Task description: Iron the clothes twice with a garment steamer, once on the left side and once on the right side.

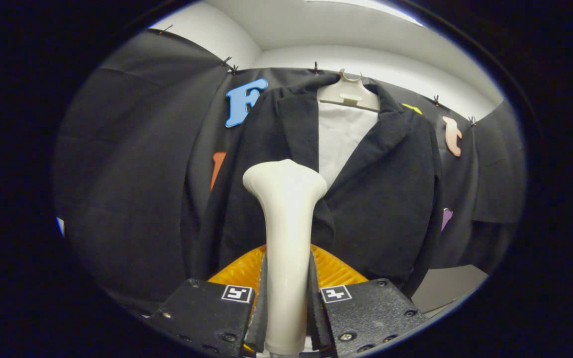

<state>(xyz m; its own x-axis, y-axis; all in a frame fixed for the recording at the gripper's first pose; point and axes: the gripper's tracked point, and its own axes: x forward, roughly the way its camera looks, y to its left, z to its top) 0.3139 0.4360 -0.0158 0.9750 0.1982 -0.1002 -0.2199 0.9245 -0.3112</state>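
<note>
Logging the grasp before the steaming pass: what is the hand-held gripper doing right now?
Hand-held gripper: closed on the white steamer handle, both fingers pressing its sides, steamer head pointing up toward the black jacket.

The garment steamer (285, 238), clamped between the fingers of the gripper (286, 318), hides part of the black jacket (381, 199) beyond. Its head faces away; the plate is unseen. An orange ribbed object (334, 271) behind the fingers is mostly covered, identity undetermined.
</note>
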